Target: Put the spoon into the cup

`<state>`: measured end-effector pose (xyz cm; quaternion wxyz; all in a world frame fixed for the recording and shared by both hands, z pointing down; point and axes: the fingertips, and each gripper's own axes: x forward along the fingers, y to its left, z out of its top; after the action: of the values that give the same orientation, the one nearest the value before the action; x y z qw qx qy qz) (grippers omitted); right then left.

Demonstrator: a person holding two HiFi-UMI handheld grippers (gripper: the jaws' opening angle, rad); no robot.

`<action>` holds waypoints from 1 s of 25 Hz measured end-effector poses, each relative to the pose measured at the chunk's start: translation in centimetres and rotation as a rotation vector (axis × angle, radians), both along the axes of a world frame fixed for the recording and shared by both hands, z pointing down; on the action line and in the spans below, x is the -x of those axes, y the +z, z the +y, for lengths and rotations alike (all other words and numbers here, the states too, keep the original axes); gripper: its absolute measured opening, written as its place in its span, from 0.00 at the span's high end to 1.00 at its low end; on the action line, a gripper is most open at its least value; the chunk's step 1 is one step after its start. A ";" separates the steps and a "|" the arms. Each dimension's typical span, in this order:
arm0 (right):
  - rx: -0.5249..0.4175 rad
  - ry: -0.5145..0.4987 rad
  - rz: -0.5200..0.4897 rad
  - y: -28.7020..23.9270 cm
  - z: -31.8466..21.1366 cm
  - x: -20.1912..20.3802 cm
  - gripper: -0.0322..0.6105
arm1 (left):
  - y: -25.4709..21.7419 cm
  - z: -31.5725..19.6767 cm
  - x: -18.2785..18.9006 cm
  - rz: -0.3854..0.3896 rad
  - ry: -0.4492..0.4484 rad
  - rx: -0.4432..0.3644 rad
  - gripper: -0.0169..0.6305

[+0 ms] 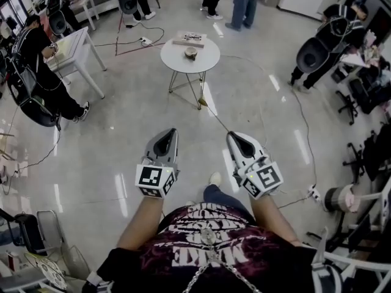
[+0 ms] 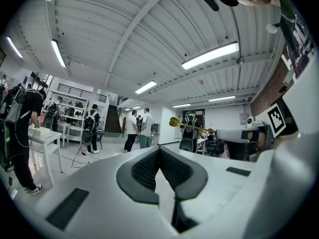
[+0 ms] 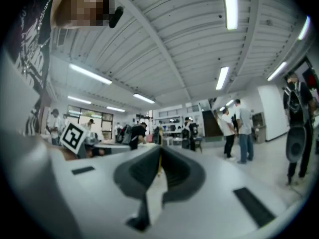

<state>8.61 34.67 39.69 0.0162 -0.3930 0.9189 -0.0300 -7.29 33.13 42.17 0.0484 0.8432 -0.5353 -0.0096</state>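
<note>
The right tongs [image 1: 231,135] are clenched on the thin handle of the golden, shiny spoon [image 1: 214,117]. Its long axis points forward, with the oval bowl in front. The small round cup [image 1: 191,53] stands on the round white desk [image 1: 211,58], straight ahead and well apart. The left tongs [image 1: 173,130] are closed on nothing.

Bright, even light from ceiling tubes [image 2: 210,55], whose streaks glare on the glossy floor [image 1: 110,139]. Both gripper views bend strongly, with black corners. The right one is soft and blurred.
</note>
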 end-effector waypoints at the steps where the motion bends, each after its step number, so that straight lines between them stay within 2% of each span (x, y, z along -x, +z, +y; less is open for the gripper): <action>1: 0.000 -0.001 0.000 0.0 -0.4 -0.1 0.89 | 0.0 -0.4 -0.2 -0.001 0.003 0.001 0.93; 7: 0.009 -0.001 -0.005 0.2 -2.5 -1.4 0.89 | -0.2 -2.3 -1.4 -0.012 -0.005 -0.003 0.93; 18: 0.053 -0.019 0.008 2.3 -7.0 -2.5 0.89 | 2.4 -6.8 -4.4 -0.018 0.024 0.040 0.93; 25: 0.045 -0.033 0.000 2.0 -10.8 -3.7 0.89 | 1.8 -10.7 -4.7 -0.025 -0.011 0.030 0.93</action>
<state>12.34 23.88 41.67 0.0068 -0.3780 0.9244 -0.0511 -2.60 22.38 44.00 0.0544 0.8394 -0.5407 0.0090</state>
